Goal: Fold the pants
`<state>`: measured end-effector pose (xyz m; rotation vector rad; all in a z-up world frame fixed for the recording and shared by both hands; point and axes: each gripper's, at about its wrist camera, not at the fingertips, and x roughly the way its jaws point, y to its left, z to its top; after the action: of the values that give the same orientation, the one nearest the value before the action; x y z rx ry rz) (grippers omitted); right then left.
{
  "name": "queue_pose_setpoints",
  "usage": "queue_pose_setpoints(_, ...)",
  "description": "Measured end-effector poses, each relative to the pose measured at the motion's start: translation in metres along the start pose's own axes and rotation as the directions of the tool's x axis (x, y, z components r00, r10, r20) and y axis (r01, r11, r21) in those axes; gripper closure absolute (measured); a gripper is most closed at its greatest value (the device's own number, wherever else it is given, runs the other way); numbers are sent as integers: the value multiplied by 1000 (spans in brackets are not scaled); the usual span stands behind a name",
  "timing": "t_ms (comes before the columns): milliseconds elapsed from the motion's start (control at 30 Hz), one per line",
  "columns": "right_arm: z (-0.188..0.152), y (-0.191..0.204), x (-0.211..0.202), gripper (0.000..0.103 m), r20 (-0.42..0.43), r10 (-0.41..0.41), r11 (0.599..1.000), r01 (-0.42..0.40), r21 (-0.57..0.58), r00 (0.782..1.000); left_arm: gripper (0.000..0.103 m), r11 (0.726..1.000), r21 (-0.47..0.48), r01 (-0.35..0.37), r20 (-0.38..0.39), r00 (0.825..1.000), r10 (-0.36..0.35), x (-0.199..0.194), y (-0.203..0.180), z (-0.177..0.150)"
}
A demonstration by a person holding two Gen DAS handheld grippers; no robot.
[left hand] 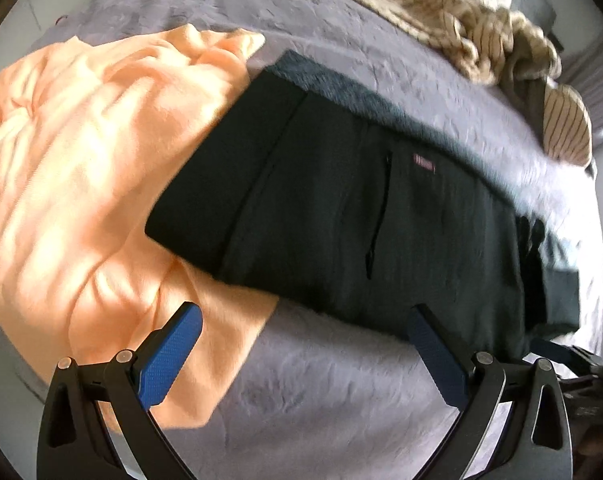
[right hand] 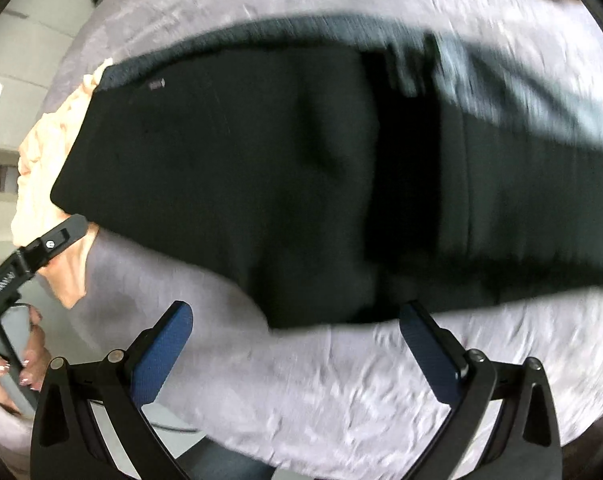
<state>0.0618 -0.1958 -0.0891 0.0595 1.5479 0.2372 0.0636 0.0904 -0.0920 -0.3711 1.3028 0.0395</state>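
Dark green-black pants [left hand: 341, 208] lie flat across the grey bedspread, with a small pink label and a pocket slit showing. Their left end rests on an orange garment. In the right wrist view the pants [right hand: 261, 184] stretch across the whole frame, blurred at the right. My left gripper [left hand: 305, 328] is open and empty, hovering just before the pants' near edge. My right gripper [right hand: 297, 324] is open and empty, also at the near edge. The left gripper's body [right hand: 41, 248] shows at the left of the right wrist view, held by a hand.
An orange garment [left hand: 81, 184] lies crumpled at the left, partly under the pants. A beige striped garment [left hand: 461, 28] lies at the bed's far right. The grey bedspread [left hand: 321, 392] covers the bed; its near edge [right hand: 341, 420] is close below the grippers.
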Motion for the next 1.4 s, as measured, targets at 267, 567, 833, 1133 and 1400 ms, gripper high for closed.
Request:
queue_pose_setpoints(267, 28, 6, 14, 0, 34, -40, 999, 40, -8, 999, 0, 979, -107, 174, 34, 985, -171, 2, 7, 7)
queue_pose_setpoints(567, 24, 21, -24, 0, 173, -66, 994, 79, -74, 983, 0, 951, -179, 253, 47, 968, -248, 4, 21, -1)
queue_pose_setpoints(833, 33, -7, 23, 0, 46, 103, 994, -104, 28, 994, 0, 928, -215, 303, 41, 953, -301, 25, 17, 5)
queue_pose_setpoints(1133, 28, 4, 26, 0, 59, 76, 996, -73, -50, 995, 0, 882, -196, 428, 153, 902, -404, 1, 8, 17)
queue_pose_setpoints(1400, 35, 16, 40, 0, 18, 10, 996, -9, -94, 1000, 21, 944, -202, 263, 74, 965, -253, 40, -4, 25)
